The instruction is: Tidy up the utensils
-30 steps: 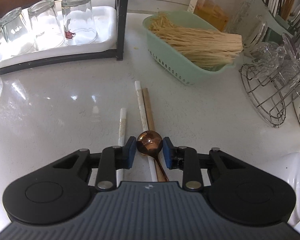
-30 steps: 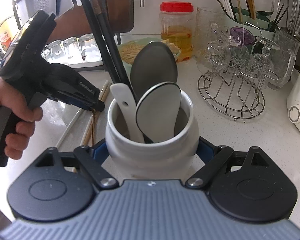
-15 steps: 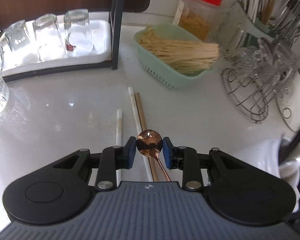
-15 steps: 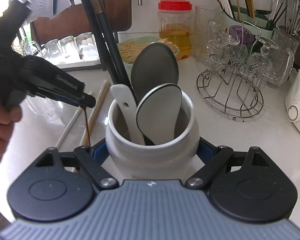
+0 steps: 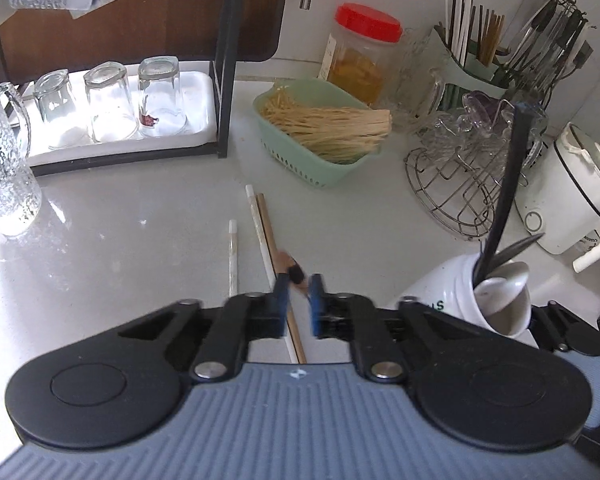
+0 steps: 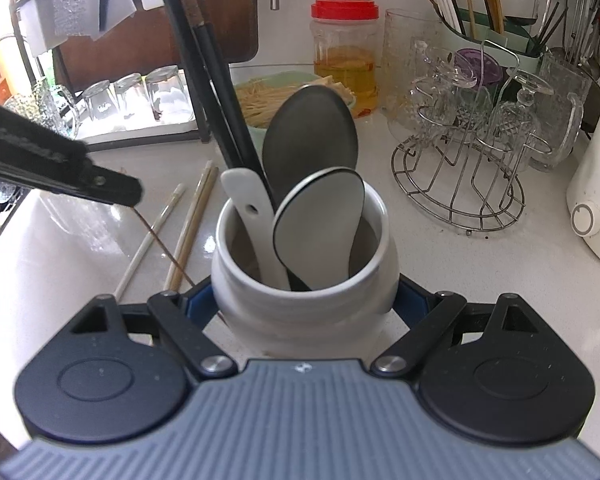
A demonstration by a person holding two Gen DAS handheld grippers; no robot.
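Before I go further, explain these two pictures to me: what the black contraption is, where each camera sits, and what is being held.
No robot here: a person holds a hand-operated claw in each hand, with a fisheye camera on each looking along its fingers. In the left-hand view, the left claw pinches a copper spoon, raised above the white counter. In the right-hand view, the right claw clamps a white utensil crock holding spoons and black chopsticks. The spoon's thin handle hangs from the left claw. Three loose chopsticks lie on the counter. A green basket and a wire glass rack stand behind.
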